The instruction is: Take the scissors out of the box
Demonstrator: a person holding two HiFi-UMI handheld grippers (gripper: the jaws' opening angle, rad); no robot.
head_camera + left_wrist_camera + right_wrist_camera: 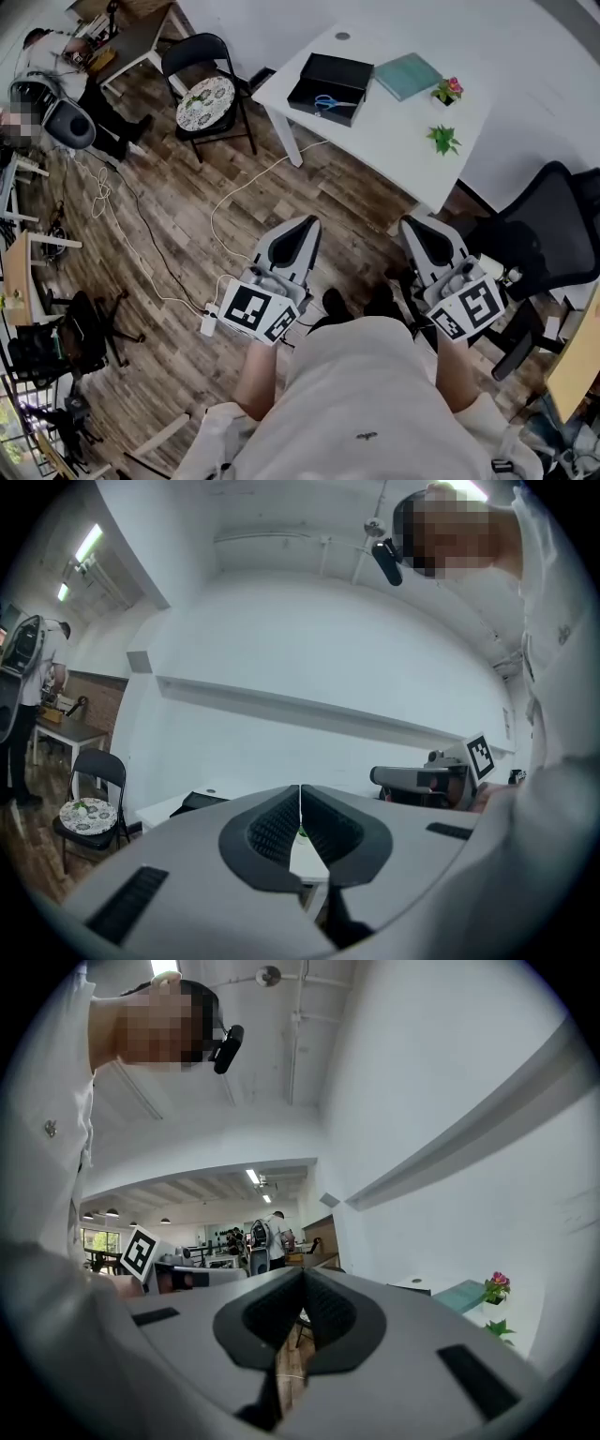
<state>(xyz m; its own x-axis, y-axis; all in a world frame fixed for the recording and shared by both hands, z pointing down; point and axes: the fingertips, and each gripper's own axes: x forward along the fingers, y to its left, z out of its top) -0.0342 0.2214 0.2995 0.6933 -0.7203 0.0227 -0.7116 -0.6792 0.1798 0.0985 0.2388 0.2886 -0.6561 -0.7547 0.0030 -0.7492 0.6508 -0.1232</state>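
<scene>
The left gripper (300,803) fills the lower frame, jaws pressed together. A folding chair (94,794) stands lower left; the right gripper (427,780) shows mid-right.

An open office or lab workspace: a white surface (394,131), a mesh office chair (539,234), a folding chair (208,94), and cables (217,214) trailing across the wood floor (356,202).

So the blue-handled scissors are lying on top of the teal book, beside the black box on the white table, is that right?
Not quite. The scissors lie inside the black box, not on top of the teal book. The book does lie beside the box on the white table, with nothing on it. The head view shows this.
</scene>
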